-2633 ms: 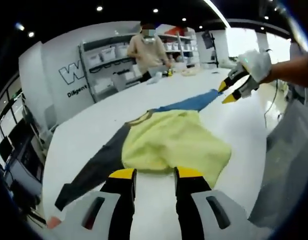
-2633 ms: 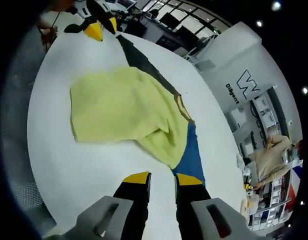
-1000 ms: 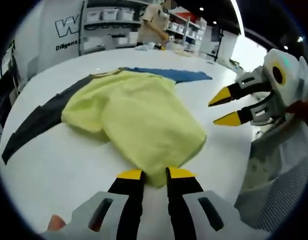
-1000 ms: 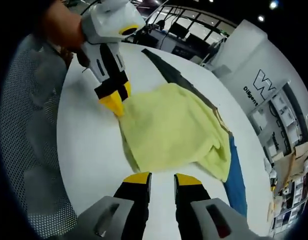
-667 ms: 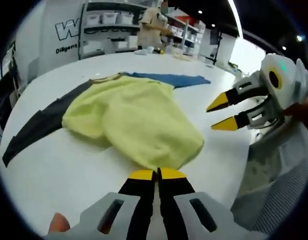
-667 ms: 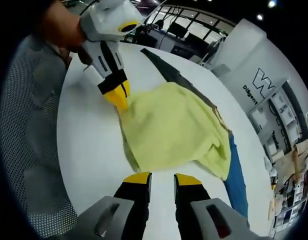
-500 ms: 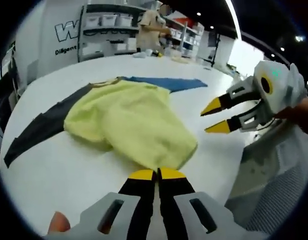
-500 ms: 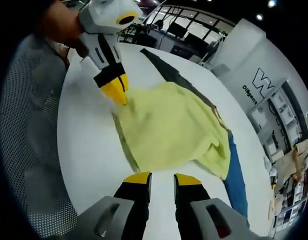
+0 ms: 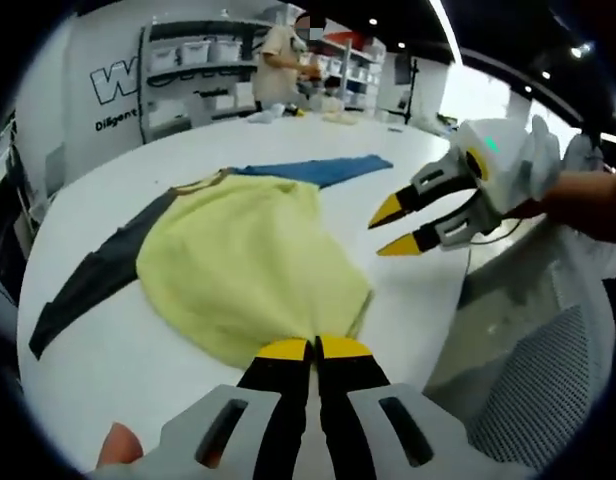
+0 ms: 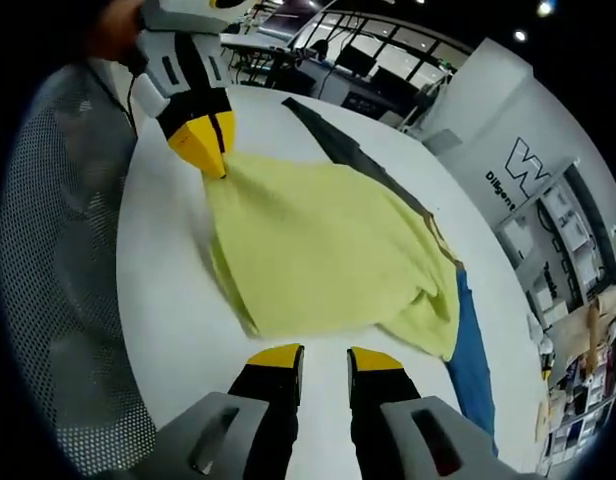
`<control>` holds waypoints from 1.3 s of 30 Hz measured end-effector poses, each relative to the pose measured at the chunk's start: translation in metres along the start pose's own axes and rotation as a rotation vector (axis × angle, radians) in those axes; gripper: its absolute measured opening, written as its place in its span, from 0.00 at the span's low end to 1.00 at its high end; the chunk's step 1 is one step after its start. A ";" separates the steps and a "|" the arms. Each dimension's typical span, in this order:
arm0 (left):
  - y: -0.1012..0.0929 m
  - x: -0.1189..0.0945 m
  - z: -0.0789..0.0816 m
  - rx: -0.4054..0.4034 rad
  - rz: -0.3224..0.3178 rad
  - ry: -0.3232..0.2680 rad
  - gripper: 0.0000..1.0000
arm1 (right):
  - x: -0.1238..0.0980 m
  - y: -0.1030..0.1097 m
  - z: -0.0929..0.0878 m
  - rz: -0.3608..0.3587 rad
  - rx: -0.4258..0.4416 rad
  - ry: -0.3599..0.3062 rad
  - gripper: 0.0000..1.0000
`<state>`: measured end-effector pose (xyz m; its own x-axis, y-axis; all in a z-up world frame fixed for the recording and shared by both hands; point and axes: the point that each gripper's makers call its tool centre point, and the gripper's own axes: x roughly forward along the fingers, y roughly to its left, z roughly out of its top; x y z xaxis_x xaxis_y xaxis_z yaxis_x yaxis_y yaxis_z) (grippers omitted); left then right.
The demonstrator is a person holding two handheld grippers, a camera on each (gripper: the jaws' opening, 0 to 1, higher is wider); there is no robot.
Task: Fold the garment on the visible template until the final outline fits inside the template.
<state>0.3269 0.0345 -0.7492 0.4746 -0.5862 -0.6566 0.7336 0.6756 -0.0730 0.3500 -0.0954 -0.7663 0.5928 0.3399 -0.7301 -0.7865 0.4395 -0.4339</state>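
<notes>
Soft, limp yellow garment [image 9: 250, 270] spread on the white table [image 9: 408, 300]: left gripper [image 9: 314, 347] clamped on its near hem, right gripper [image 10: 313, 355] parted above the table, best grasped at hem corners

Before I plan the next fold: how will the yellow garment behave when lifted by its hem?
Probably floppy: the garment drapes from the left gripper in soft wrinkles. Likely light, since one pinched corner drags it across the white table. Its sleeves may trail.
</notes>
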 end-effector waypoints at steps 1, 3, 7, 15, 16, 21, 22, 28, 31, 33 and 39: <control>0.001 0.001 -0.003 -0.018 -0.004 0.004 0.00 | 0.000 0.000 0.000 0.001 0.001 0.000 0.12; 0.002 0.004 -0.006 -0.051 -0.006 0.008 0.00 | 0.000 0.000 0.001 0.000 0.002 -0.002 0.12; 0.000 0.005 -0.002 -0.086 -0.017 -0.009 0.00 | -0.001 0.000 0.003 0.002 0.005 -0.011 0.13; 0.003 0.006 0.004 -0.079 -0.019 -0.015 0.00 | 0.001 0.026 0.017 0.174 0.093 -0.108 0.18; 0.003 0.006 0.004 -0.079 -0.020 -0.014 0.00 | 0.003 0.032 0.017 0.200 0.075 -0.102 0.19; 0.003 0.006 0.003 -0.078 -0.026 -0.011 0.00 | 0.008 0.047 0.021 0.258 0.006 -0.100 0.20; 0.003 0.006 0.003 -0.079 -0.026 -0.011 0.00 | 0.011 0.049 0.020 0.263 -0.004 -0.088 0.20; 0.005 0.006 0.004 -0.080 -0.028 -0.013 0.00 | 0.020 0.042 0.016 0.259 -0.040 -0.067 0.20; 0.006 0.006 0.004 -0.082 -0.029 -0.014 0.00 | 0.024 0.043 0.014 0.269 -0.058 -0.056 0.19; 0.007 0.006 0.005 -0.083 -0.029 -0.014 0.00 | 0.025 0.045 0.012 0.274 -0.076 -0.048 0.19; 0.009 0.007 0.006 -0.088 -0.028 -0.016 0.00 | 0.028 0.046 0.008 0.284 -0.093 -0.042 0.16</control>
<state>0.3396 0.0341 -0.7495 0.4627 -0.6117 -0.6416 0.7013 0.6953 -0.1572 0.3319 -0.0592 -0.8018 0.3516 0.4737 -0.8074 -0.9333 0.2446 -0.2629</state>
